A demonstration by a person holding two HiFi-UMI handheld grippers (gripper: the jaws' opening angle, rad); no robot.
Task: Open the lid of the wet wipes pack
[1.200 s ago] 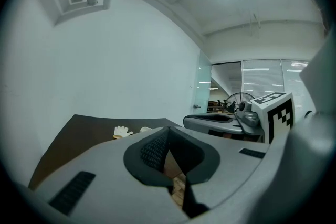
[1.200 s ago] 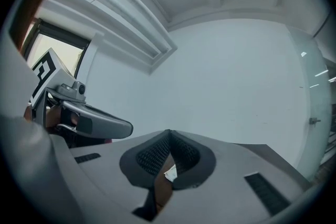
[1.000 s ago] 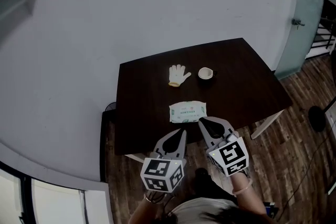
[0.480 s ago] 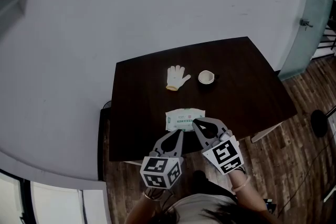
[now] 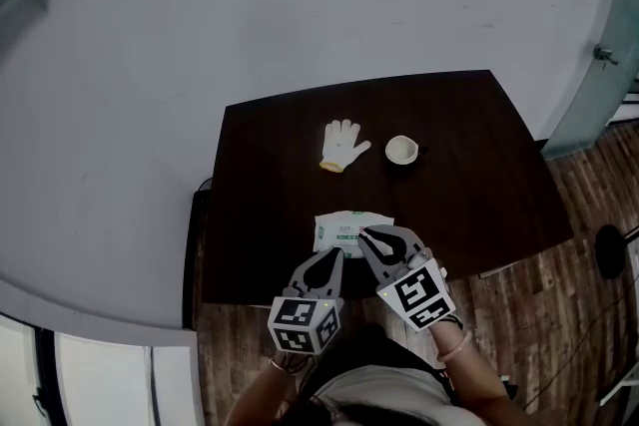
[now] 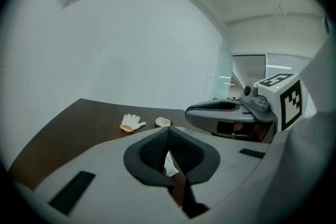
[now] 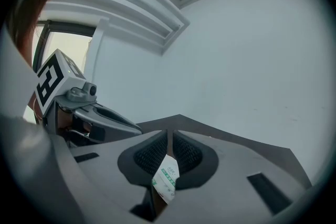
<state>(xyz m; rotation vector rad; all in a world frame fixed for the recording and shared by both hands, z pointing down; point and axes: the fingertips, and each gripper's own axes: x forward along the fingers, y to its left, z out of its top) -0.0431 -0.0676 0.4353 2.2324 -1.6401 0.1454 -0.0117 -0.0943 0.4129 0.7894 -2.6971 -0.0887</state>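
White wet wipes pack (image 5: 344, 224) lies crosswise ahead; right tool (image 5: 365, 233), closed and empty, is nearer, over its right half; left tool (image 5: 334, 255), closed too, sits just short.

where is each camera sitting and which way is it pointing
Head view: on the person's head, facing steeply down at the table, wet wipes pack, glove and cup; left gripper, right gripper and wrists show below.
Left gripper view: on the left gripper, facing along its shut jaws across the table toward the wall; right gripper shows at right.
Right gripper view: on the right gripper, facing along its jaws toward the wall; left gripper shows at left.
Shared: both gripper views show the wet wipes pack behind their jaws.
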